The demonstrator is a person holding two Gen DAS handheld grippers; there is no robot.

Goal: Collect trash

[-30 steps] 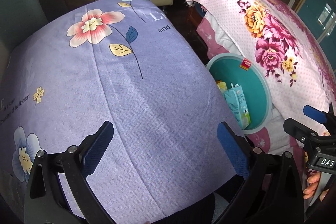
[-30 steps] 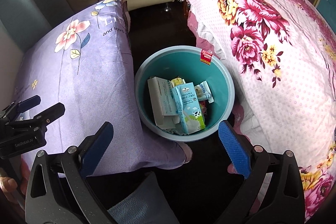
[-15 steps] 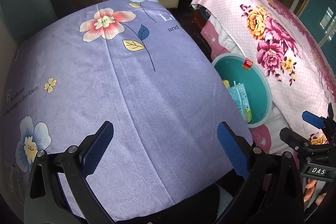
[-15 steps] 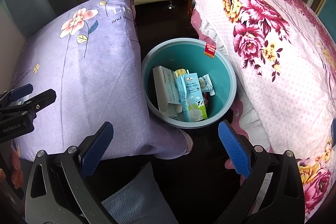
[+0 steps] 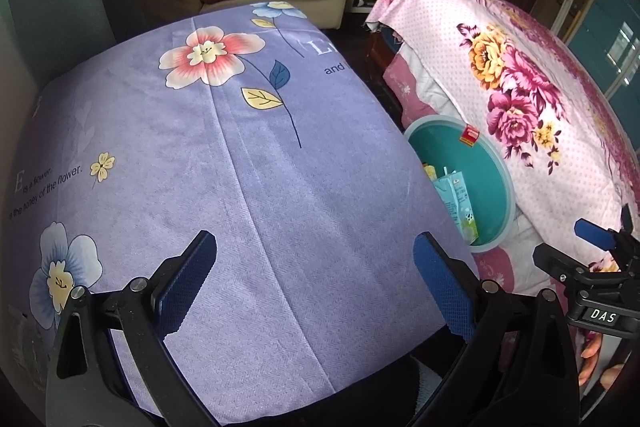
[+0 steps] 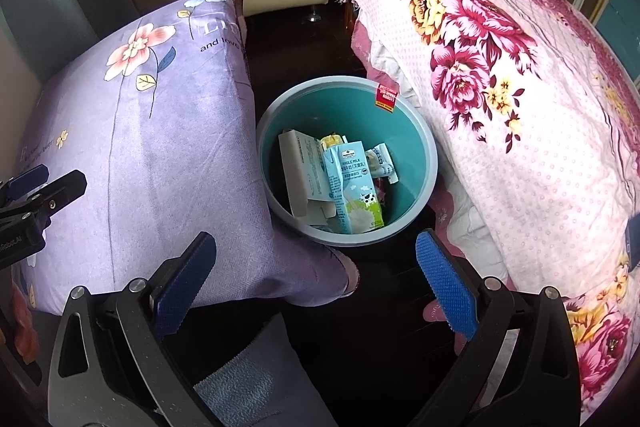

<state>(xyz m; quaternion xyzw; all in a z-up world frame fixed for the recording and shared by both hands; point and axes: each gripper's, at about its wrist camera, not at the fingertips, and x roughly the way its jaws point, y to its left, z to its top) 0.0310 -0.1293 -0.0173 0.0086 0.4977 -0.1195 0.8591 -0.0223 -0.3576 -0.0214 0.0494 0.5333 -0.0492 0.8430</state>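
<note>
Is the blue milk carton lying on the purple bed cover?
No, the milk carton stands inside the teal bin among other trash, beside the purple bed cover.

Both views are evenly, softly lit; strong fisheye bending and dark vignetting are seen at the edges.

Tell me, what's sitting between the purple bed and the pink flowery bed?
A teal trash bin holding a milk carton, on dark floor; the right wrist view shows it best.
</note>
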